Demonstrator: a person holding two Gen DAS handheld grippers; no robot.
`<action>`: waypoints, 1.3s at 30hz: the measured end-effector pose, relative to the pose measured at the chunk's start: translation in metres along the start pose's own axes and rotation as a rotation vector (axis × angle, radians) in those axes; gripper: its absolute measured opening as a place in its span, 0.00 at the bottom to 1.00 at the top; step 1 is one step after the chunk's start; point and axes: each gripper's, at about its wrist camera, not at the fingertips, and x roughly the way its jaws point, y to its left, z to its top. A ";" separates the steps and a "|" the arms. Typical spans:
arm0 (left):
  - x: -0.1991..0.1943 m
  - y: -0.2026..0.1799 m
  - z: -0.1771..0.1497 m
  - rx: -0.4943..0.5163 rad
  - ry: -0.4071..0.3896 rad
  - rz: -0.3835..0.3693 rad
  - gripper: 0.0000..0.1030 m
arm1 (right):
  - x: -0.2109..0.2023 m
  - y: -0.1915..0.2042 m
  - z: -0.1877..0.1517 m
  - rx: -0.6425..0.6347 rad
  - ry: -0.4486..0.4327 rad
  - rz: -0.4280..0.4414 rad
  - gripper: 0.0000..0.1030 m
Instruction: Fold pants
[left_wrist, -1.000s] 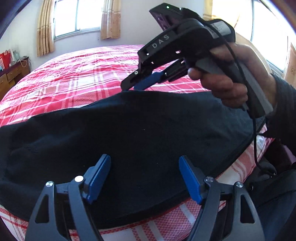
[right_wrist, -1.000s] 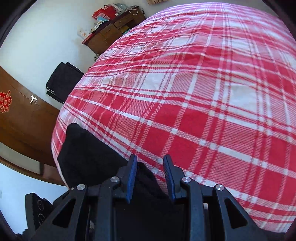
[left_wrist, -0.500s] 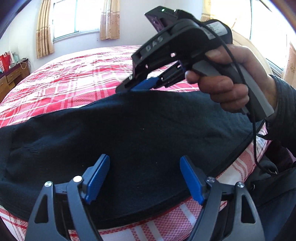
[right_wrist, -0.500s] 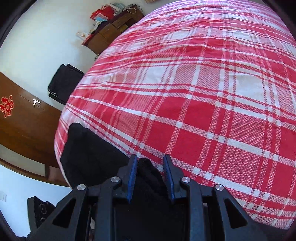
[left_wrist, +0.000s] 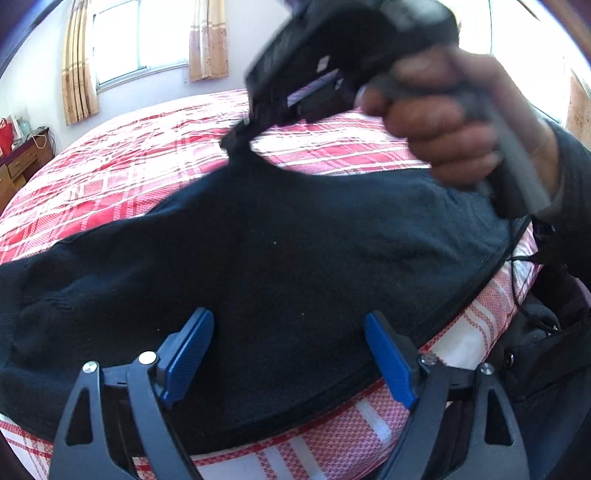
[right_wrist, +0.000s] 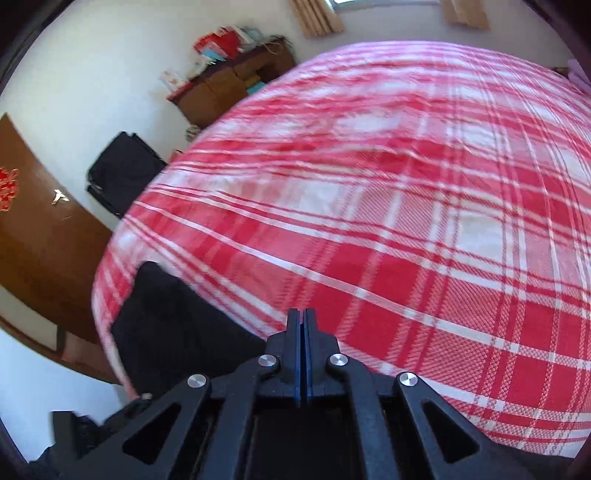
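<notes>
Black pants (left_wrist: 280, 258) lie across the near edge of a red plaid bed (left_wrist: 147, 166). My left gripper (left_wrist: 288, 354) is open and empty, hovering over the pants' near edge. My right gripper (left_wrist: 236, 142) is shut on the far edge of the pants and lifts it into a peak. In the right wrist view the right gripper (right_wrist: 303, 325) has its blue pads pressed together, with the black pants (right_wrist: 166, 321) trailing to the lower left over the bed (right_wrist: 406, 221).
A wooden cabinet (right_wrist: 229, 85) with red boxes stands by the wall, a black bag (right_wrist: 122, 173) beside the bed and a brown wooden door (right_wrist: 33, 229) at left. Curtained windows (left_wrist: 140, 37) are behind the bed. A cable (left_wrist: 517, 280) hangs at right.
My right gripper has shut on the pants' far edge and lifted it up and toward the camera. The left gripper has stayed open in place.
</notes>
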 end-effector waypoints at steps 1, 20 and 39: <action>-0.001 0.000 0.000 -0.003 -0.001 -0.003 0.83 | 0.007 -0.006 -0.003 0.008 0.019 0.002 0.01; 0.004 -0.004 0.000 -0.002 -0.002 0.021 0.87 | -0.035 -0.017 -0.063 -0.169 0.099 -0.067 0.07; 0.001 -0.004 0.011 -0.024 -0.008 0.031 0.94 | -0.095 -0.056 -0.102 -0.190 0.015 -0.301 0.48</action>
